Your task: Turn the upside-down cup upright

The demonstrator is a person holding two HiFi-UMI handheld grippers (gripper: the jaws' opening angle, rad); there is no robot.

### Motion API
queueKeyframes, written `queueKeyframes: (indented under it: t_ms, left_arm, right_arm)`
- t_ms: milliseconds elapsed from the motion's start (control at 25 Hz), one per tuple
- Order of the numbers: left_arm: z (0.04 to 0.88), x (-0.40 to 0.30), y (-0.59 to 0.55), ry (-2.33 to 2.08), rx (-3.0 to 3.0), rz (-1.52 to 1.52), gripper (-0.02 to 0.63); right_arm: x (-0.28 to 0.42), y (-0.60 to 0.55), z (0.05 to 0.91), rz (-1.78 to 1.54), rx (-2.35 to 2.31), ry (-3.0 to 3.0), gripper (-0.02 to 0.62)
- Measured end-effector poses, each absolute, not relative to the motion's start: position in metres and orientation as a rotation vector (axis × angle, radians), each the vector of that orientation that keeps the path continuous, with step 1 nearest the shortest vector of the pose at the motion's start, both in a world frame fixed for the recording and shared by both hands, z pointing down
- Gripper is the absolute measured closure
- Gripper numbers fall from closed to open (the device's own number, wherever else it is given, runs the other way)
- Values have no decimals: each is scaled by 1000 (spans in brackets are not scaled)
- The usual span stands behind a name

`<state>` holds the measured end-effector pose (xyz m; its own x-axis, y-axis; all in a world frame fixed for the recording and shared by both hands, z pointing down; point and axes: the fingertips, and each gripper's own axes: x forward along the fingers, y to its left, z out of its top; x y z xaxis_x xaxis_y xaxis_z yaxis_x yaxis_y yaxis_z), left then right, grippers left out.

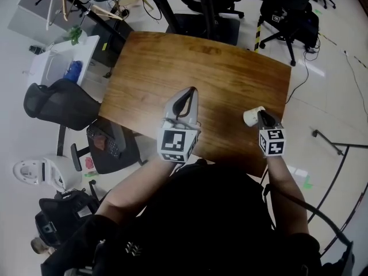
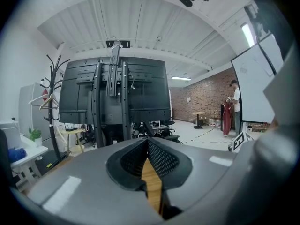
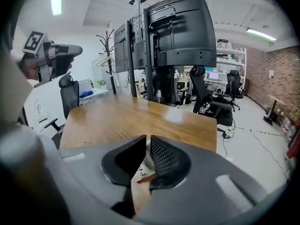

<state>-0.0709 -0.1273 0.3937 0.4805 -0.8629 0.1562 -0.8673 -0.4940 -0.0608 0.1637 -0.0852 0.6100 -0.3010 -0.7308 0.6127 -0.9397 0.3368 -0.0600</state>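
A white paper cup (image 1: 252,117) hangs tilted just above the right front part of the wooden table (image 1: 201,68). My right gripper (image 1: 263,118) is shut on it. In the right gripper view the jaws (image 3: 148,138) pinch the cup's thin printed wall (image 3: 142,167), and most of the cup is hidden behind them. My left gripper (image 1: 191,91) is held over the table's front middle, well left of the cup. Its jaws (image 2: 147,139) are shut with nothing between them, and only table wood shows through the slit.
A black office chair (image 1: 57,102) and a white side desk (image 1: 57,62) stand to the left of the table. More chairs (image 1: 284,16) stand beyond the far edge. A large dark screen on a stand (image 3: 178,27) rises past the table's far end.
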Motion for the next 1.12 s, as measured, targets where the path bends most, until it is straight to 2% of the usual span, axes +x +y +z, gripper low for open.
queueKeyframes:
  t_ms: [200, 600, 640, 760, 1120]
  left_arm:
    - [389, -67, -129, -1545, 2694, 237, 606]
    - [388, -70, -126, -1546, 2692, 225, 606]
    - [388, -72, -126, -1552, 2688, 226, 606]
    - [387, -76, -127, -1571, 2675, 221, 606]
    - [385, -76, -125, -1586, 2675, 224, 606]
  right_arm:
    - [163, -83, 605, 544, 1474, -2099, 588]
    - [145, -72, 626, 616, 1406, -2090, 584]
    - [144, -72, 627, 621, 1403, -2098, 578]
    - [142, -74, 623, 616, 1398, -2131, 494]
    - [183, -89, 596, 558, 1623, -2121, 451]
